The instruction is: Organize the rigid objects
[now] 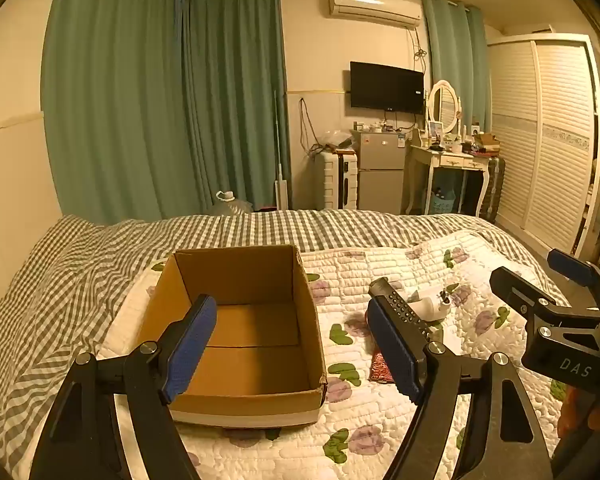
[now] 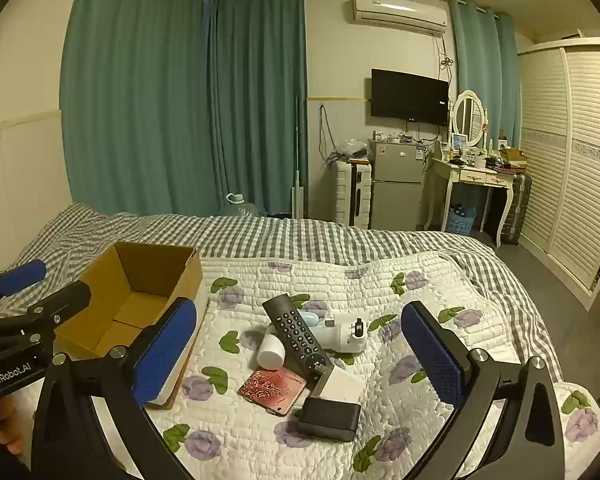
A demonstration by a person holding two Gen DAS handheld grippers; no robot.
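A black remote control (image 2: 298, 334) lies propped across a white bottle (image 2: 271, 351) amid small items at the middle of the floral quilt (image 2: 420, 280); a cardboard box (image 2: 140, 280) stands open toward its left edge. Left gripper (image 1: 292, 346) and right gripper (image 2: 300, 354) hover above, jaws spread, holding nothing.

Teal curtains (image 2: 180, 100); wall television (image 2: 410, 97); small fridge (image 2: 398, 184); white louvred wardrobe (image 2: 572, 152)
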